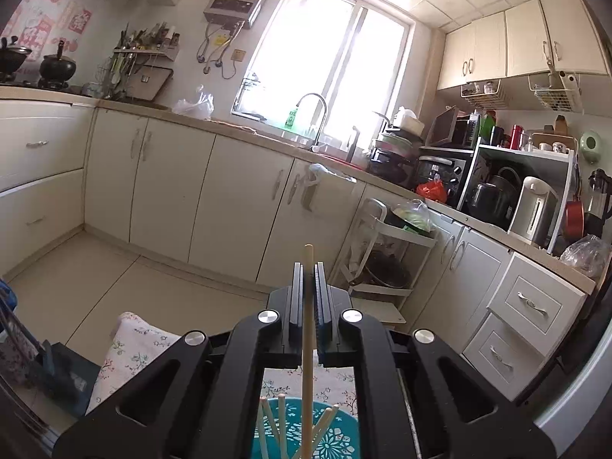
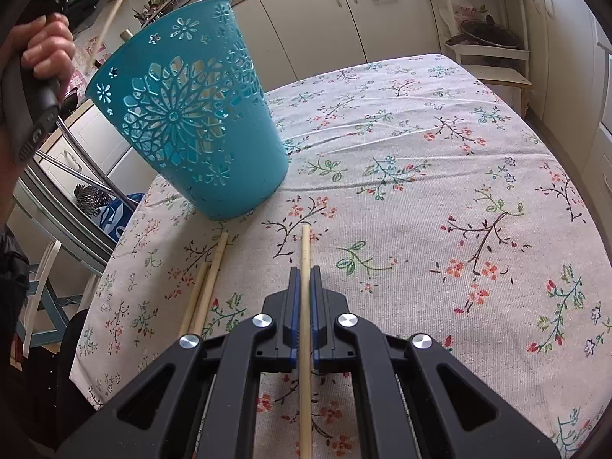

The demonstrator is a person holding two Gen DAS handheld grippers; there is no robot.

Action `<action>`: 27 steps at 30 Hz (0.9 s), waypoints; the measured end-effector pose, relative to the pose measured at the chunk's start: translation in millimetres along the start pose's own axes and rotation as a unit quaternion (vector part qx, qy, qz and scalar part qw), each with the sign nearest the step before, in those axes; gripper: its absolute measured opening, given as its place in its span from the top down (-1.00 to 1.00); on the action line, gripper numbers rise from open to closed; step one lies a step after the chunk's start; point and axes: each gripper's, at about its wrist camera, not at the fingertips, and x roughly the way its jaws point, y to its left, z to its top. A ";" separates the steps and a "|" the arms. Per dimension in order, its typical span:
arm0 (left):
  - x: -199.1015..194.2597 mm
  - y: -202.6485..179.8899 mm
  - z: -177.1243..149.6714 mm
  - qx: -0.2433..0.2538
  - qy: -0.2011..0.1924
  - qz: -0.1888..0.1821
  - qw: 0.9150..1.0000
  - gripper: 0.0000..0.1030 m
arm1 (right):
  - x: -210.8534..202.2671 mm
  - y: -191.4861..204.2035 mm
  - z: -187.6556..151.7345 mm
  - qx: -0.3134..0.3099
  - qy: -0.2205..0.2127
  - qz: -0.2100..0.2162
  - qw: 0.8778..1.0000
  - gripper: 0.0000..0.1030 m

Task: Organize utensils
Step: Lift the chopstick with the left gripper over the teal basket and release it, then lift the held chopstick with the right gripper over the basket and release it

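Chopsticks going into a teal basket point(image 2: 183, 114), one at a time by the look of it. Basket stands on the floral tablecloth point(image 2: 420, 176) near the table's left edge, its pierced wall showing pale sticks inside. Left wrist view looks down past the jaws onto the basket mouth point(image 1: 336, 432), where several chopstick ends point(image 1: 281, 417) already lean inside, fanned apart. Left gripper point(image 1: 309, 267) is clamped tight on one chopstick point(image 1: 308, 344), held roughly upright with its lower end over or inside the basket opening; cannot tell whether it touches the bottom. Right wrist view catches that same stick as a thin pale line point(image 2: 114, 11) above the basket, beside the person's hand point(image 2: 48, 48) on the left tool's handle. Right gripper point(image 2: 305, 271) is closed snug on another chopstick point(image 2: 305, 244) that runs straight along its fingers, tip pointing toward the basket's foot; it appears to lie low over the cloth, lifted or not I cannot say. Two loose chopsticks point(image 2: 208, 287) lie side by side on the cloth just left of the right gripper, near the basket's base. Judgement on progress: well under way, several sticks stowed, one about to drop in, one in the right jaws, two yet to be picked up. No other utensils show on the table.
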 end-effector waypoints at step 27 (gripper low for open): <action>-90.4 73.3 -80.5 0.015 0.080 0.104 0.991 -0.44 | 1.3 16.6 5.7 -0.063 0.040 -0.039 0.996 0.87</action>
